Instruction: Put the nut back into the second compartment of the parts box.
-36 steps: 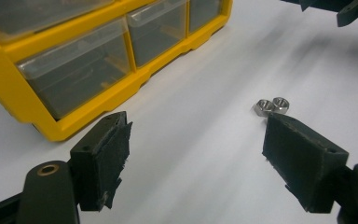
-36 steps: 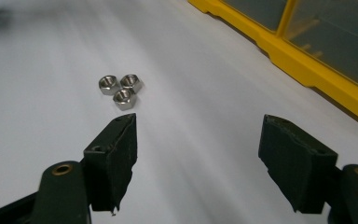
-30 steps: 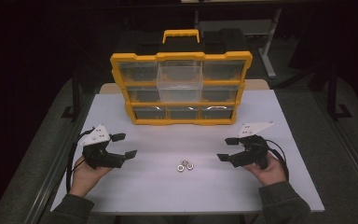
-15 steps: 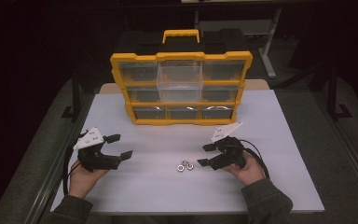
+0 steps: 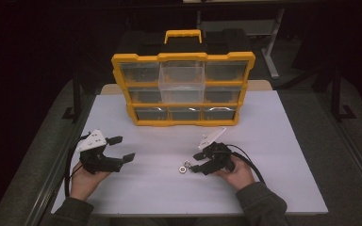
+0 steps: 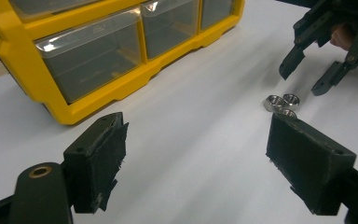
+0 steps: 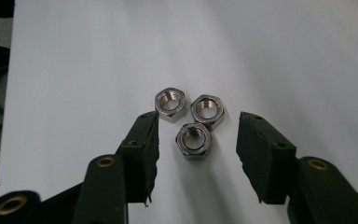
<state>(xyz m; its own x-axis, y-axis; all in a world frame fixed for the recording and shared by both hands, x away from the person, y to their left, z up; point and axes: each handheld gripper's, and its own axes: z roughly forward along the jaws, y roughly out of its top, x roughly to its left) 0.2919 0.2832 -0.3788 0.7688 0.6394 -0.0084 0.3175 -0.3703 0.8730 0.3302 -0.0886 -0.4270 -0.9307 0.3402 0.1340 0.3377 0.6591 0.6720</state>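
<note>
Lying untouched on the white table, three steel nuts wait in a tight cluster before the yellow organizer, none yet lifted. Right gripper straddles the nearest nut, jaws just narrowing, pads not touching. Left gripper rests apart, spread wide, empty.

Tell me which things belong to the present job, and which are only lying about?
In the job:
- nuts, three in a cluster on the table
- right tool, jaws just closing around the nearest nut, not yet touching

Lying about:
- left tool, open, idle
- organizer, middle drawer pulled out
</note>
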